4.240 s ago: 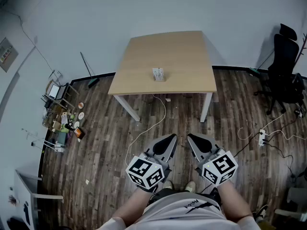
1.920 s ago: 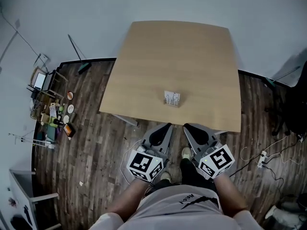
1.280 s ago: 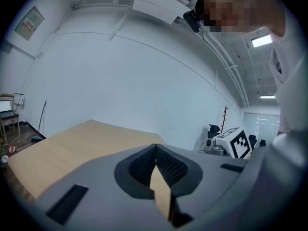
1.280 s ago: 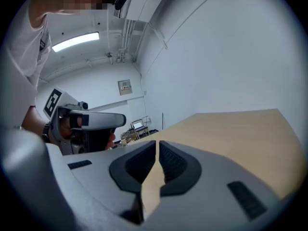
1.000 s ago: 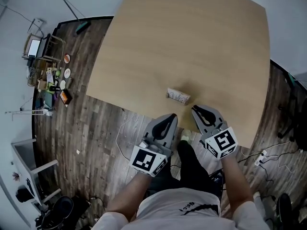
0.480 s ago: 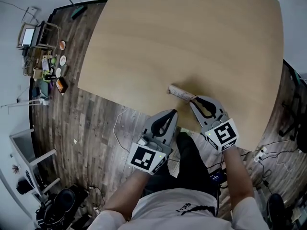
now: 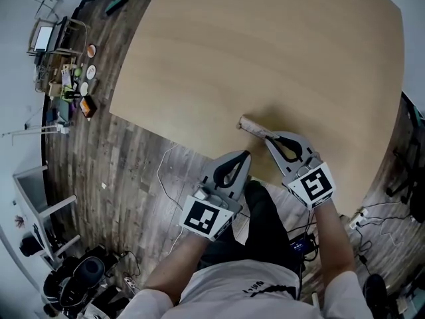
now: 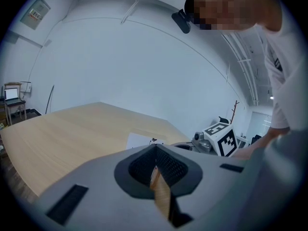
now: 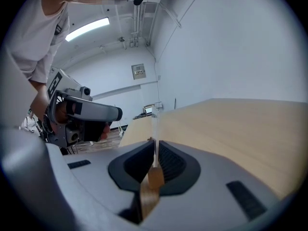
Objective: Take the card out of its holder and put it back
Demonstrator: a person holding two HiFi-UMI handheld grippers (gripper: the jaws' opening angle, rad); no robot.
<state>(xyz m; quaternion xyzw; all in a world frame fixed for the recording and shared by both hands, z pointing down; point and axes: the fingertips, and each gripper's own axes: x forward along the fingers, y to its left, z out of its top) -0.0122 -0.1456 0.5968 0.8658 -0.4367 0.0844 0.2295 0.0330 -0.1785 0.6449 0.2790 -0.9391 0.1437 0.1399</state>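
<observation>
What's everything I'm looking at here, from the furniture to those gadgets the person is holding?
table: one, light wood, fills the middle of the head view.
card holder: one, pale, on the table near its front edge.
floor: dark wood planks, around the table.
cable: one, white, on the floor by the table's front edge.
rack: one, cluttered with small items, far left by the wall.
shirt: one, white, on the person.
left gripper: one, grey, jaws together, over the floor.
right gripper: one, grey, jaws together, tip at the card holder.

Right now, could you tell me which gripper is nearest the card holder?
The right gripper: its fingers are closed on the card holder, while the left gripper hangs back by the table edge.
</observation>
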